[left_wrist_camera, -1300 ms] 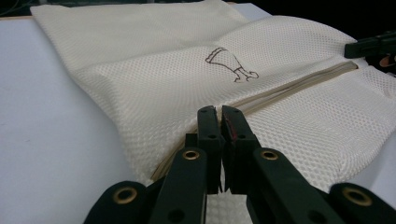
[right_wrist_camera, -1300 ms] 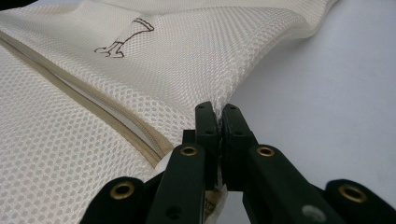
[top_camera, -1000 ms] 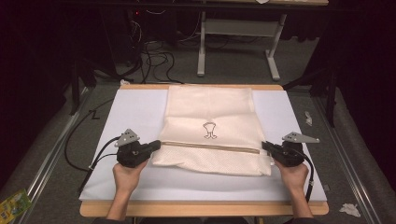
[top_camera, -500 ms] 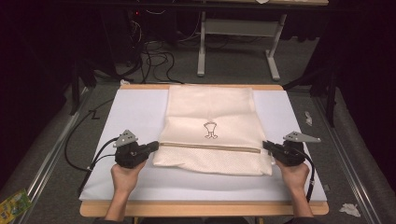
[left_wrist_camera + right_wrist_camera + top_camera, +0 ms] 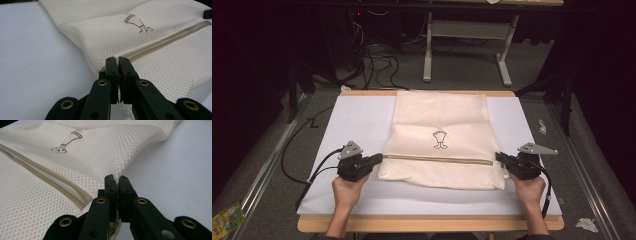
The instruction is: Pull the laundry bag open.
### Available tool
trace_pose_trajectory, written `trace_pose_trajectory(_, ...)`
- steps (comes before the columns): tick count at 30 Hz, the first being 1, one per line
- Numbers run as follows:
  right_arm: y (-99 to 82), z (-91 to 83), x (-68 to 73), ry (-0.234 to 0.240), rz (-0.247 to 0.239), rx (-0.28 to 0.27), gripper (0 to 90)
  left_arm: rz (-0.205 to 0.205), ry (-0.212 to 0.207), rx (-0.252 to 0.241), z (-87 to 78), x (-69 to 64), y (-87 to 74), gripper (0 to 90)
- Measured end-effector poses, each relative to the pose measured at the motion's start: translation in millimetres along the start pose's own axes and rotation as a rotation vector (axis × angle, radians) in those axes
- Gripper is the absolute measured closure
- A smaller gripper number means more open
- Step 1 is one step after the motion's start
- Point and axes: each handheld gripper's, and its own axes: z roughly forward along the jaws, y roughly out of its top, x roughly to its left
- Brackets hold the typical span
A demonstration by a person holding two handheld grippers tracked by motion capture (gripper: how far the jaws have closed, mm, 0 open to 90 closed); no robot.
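The high view takes in the whole cream mesh bag [image 5: 441,140] lying flat on the white sheet [image 5: 352,120] that covers the tabletop [image 5: 427,224]. The bag sits in the middle of the sheet, its far edge near the far rim, with a hand at each side of its near part. That view also shows the grey floor with black cables [image 5: 377,60] and a white table frame [image 5: 467,45] beyond the tabletop.

The gripper views give what the high view cannot: the fine honeycomb weave of the mesh and the grip itself. In the left gripper view the left hand-held gripper [image 5: 117,62] has its jaws pressed together on the bag's edge, right at the end of the beige zipper [image 5: 165,37]. In the right gripper view the right hand-held gripper [image 5: 117,181] pinches the opposite edge, just beside the other end of the zipper, where a slit of white lining shows.

The zipper runs straight across the bag from one hand to the other. Above it is a small dark line drawing [image 5: 440,139]. The cloth puffs up slightly on the far side of the zipper. Whether anything is inside the bag cannot be told.
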Motion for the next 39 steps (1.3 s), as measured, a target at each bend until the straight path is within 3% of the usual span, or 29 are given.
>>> trace_pose_trajectory(9, -0.3, -0.1, 1.4, 0.005, -0.007, 0.000, 88.4, 0.002, 0.006, 0.013, -1.1, 0.9, -3.4, 87.2)
trace_pose_trajectory(21, -10.0, 0.9, 0.8, 0.017, 0.014, 0.016, 88.0, -0.008, -0.028, 0.011, -3.5, 0.1, -9.7, 86.9)
trace_pose_trajectory(39, -17.7, 5.0, 4.5, 0.013, -0.002, 0.049, 87.1, 0.007, -0.016, 0.039, -4.4, -4.2, -18.5, 86.8)
